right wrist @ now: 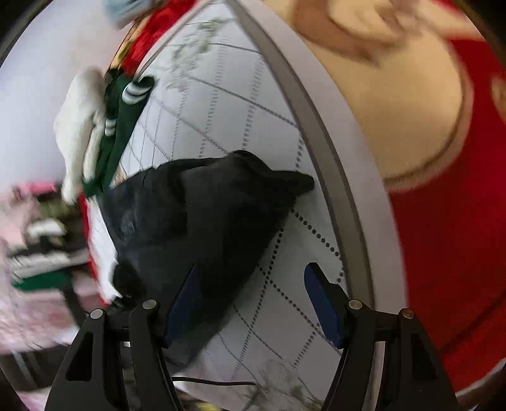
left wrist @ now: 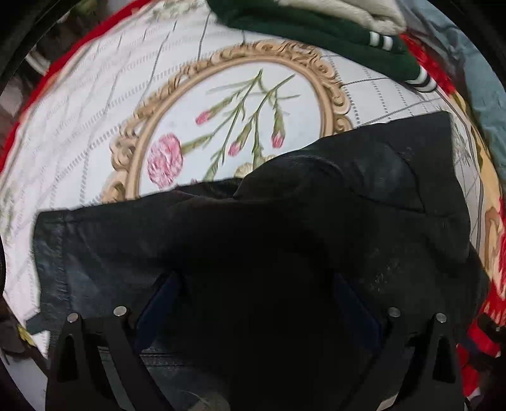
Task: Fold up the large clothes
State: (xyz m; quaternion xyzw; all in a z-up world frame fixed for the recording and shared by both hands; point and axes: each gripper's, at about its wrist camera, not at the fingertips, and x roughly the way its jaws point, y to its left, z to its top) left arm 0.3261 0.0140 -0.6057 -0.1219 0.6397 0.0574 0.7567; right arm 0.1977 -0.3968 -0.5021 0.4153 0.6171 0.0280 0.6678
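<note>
A black garment point(left wrist: 284, 227) lies bunched on a white quilted cloth with a gold-framed flower print point(left wrist: 240, 120). In the left wrist view my left gripper point(left wrist: 256, 300) is open, its blue-padded fingers spread wide right over the dark fabric, nothing pinched. In the right wrist view the same black garment point(right wrist: 202, 215) lies folded into a wedge on the white cloth. My right gripper point(right wrist: 253, 300) is open; its left finger point(right wrist: 183, 309) is over the garment's near edge, its right finger point(right wrist: 322, 303) over bare cloth.
A dark green garment with white stripes point(left wrist: 332, 41) and a cream one point(left wrist: 344, 12) are stacked at the far edge, also seen in the right wrist view point(right wrist: 117, 132). A red patterned blanket point(right wrist: 449, 240) lies under the white cloth. Clutter lies off the left side point(right wrist: 34, 253).
</note>
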